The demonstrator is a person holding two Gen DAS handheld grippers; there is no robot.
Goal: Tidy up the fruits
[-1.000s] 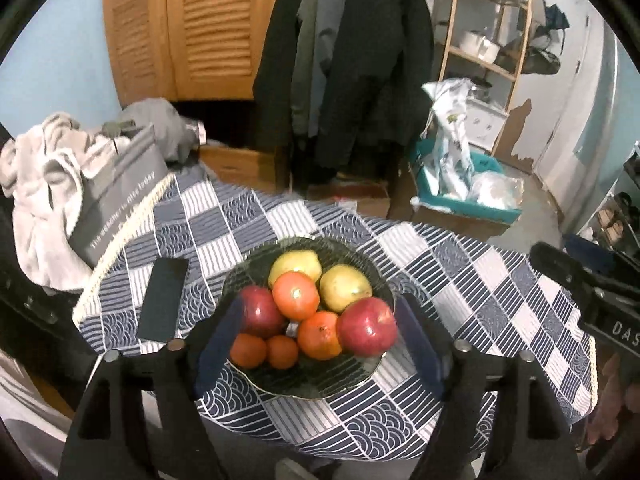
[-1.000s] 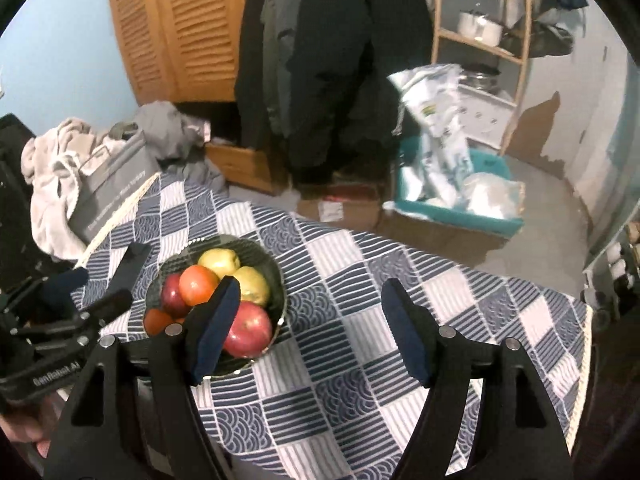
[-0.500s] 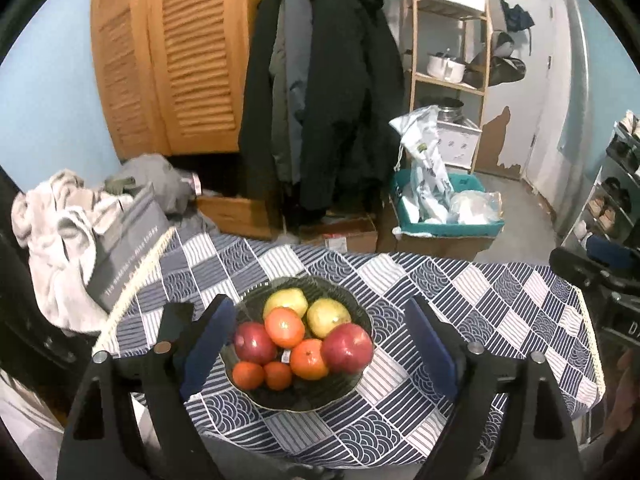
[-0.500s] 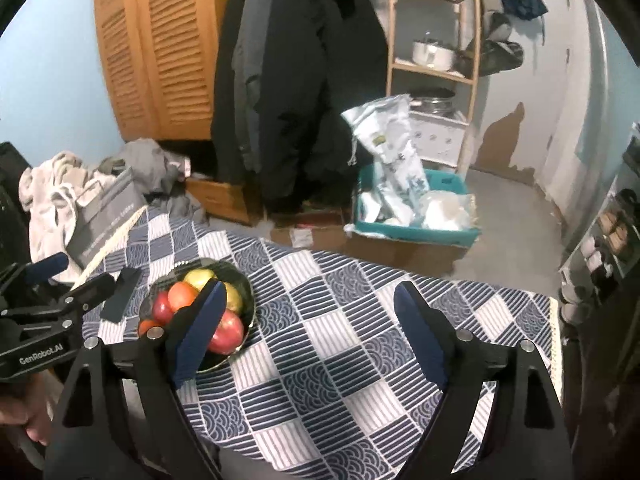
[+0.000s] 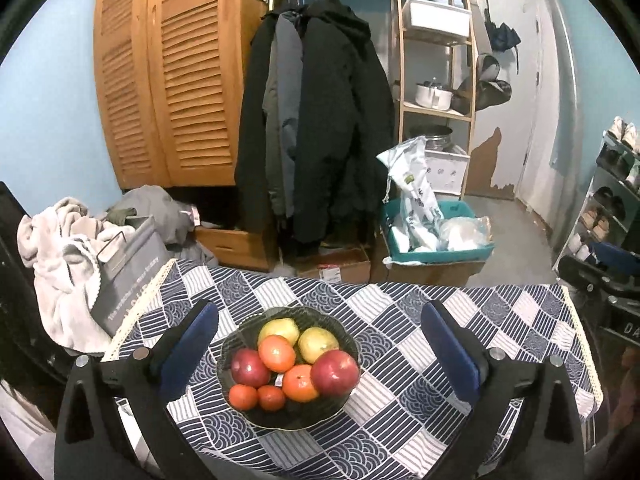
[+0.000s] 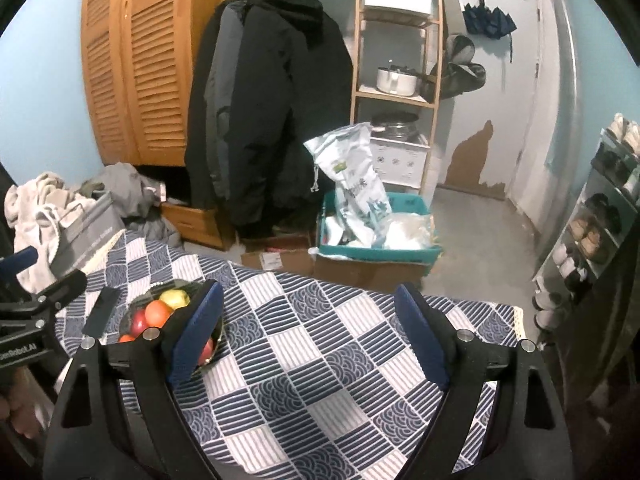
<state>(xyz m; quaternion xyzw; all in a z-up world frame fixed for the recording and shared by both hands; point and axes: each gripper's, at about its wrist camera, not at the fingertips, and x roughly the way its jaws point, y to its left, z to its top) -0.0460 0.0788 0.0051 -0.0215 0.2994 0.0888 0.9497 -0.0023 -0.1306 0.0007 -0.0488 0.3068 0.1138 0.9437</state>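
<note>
A dark glass bowl (image 5: 348, 344) stands on the blue-and-white checked tablecloth (image 5: 400, 312), full of fruit: two red apples (image 5: 335, 372), two yellow pears (image 5: 318, 343), and several oranges and tomatoes (image 5: 276, 353). My left gripper (image 5: 320, 346) is open and empty, held above and short of the bowl, its blue fingers (image 5: 188, 350) on either side of it in view. My right gripper (image 6: 310, 334) is open and empty over the middle of the cloth (image 6: 304, 376). The bowl (image 6: 140, 304) is at its left, partly hidden behind its left finger (image 6: 196, 332).
A black phone (image 6: 101, 311) lies on the cloth left of the bowl. A grey box (image 5: 128, 276) with towels stands off the table's left edge. Behind the table are hanging coats (image 5: 320, 128), a teal crate (image 5: 436, 248) and cardboard boxes on the floor.
Both grippers have pulled back and up from the table. The bowl looks smaller and lower in both views, and more of the room shows. The fruit has not moved.
</note>
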